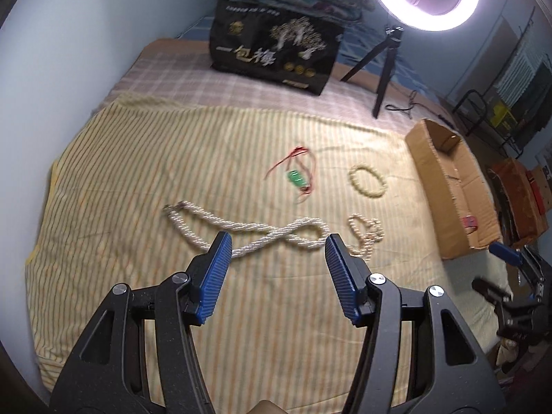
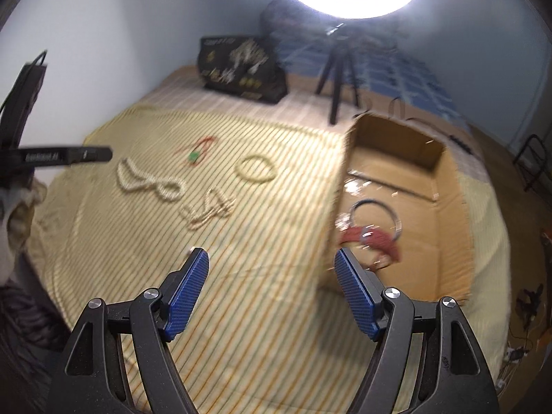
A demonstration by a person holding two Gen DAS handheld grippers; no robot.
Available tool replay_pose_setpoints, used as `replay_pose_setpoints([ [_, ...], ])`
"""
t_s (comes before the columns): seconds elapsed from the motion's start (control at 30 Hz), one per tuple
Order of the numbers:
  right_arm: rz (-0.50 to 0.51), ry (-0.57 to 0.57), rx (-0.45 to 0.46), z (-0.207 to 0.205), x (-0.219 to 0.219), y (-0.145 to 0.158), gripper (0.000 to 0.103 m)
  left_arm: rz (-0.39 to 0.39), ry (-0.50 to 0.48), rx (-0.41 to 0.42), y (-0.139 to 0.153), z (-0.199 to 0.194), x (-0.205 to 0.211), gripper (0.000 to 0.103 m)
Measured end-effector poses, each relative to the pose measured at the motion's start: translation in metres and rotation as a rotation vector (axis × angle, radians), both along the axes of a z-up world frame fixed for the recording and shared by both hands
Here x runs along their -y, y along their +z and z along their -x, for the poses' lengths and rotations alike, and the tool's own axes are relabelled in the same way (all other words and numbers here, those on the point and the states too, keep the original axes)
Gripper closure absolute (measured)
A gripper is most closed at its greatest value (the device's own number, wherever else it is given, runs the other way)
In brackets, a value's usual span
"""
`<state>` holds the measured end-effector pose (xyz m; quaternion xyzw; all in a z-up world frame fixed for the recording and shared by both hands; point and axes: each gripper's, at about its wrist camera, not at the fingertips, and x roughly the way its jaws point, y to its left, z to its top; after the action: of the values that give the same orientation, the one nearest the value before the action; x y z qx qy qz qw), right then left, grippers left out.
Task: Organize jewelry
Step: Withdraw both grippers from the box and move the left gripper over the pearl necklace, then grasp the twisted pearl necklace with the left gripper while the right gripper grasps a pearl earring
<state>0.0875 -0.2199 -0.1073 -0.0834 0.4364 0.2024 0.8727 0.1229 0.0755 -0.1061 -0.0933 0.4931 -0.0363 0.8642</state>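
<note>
A long twisted pearl rope necklace (image 1: 241, 231) lies looped in a figure eight on the striped bedspread. Just right of it sits a smaller tangled bead strand (image 1: 365, 234). Farther off lie a cream bead bracelet (image 1: 367, 182) and a green bead on red cord (image 1: 296, 178). In the open cardboard box (image 2: 445, 227) at right rest a thin ring bangle (image 2: 376, 210) and a red piece (image 2: 376, 238).

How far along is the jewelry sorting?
Done: a red piece and a dark ring lie in the cardboard box. In hand: nothing; left gripper and right gripper are open. Left: long pearl necklace, smaller bead strand, bead bracelet, green pendant.
</note>
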Motion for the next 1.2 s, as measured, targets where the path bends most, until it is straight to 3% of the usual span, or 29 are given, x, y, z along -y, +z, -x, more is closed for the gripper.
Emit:
replay_pose_setpoints([
  [0.2, 0.056, 0.076, -0.024, 0.006, -0.023, -0.015, 0.028, 0.045, -0.014, -0.077, -0.019, -0.028, -0.011, 0.045],
  [0.4, 0.069, 0.124, -0.042, 0.011, -0.032, -0.020, 0.028, 0.067, -0.116, -0.152, -0.039, -0.061, -0.001, 0.045],
  [0.7, 0.074, 0.152, -0.098, 0.011, -0.035, -0.035, 0.028, 0.126, -0.120, -0.273, -0.078, -0.102, -0.009, 0.045],
  [0.83, 0.063, 0.142, -0.090, 0.009, -0.035, -0.031, 0.028, 0.203, -0.100, -0.341, -0.096, -0.112, -0.020, 0.045],
  [1.03, 0.068, 0.129, -0.086, 0.006, -0.037, -0.031, 0.028, 0.346, -0.078, -0.392, -0.100, -0.106, -0.041, 0.045],
  [1.1, 0.067, 0.127, -0.087, 0.005, -0.038, -0.031, 0.028, 0.321, -0.112, -0.390, -0.098, -0.098, -0.039, 0.045],
  [1.2, 0.062, 0.126, -0.091, 0.005, -0.040, -0.030, 0.028, 0.220, -0.172, -0.374, -0.094, -0.086, -0.026, 0.045],
])
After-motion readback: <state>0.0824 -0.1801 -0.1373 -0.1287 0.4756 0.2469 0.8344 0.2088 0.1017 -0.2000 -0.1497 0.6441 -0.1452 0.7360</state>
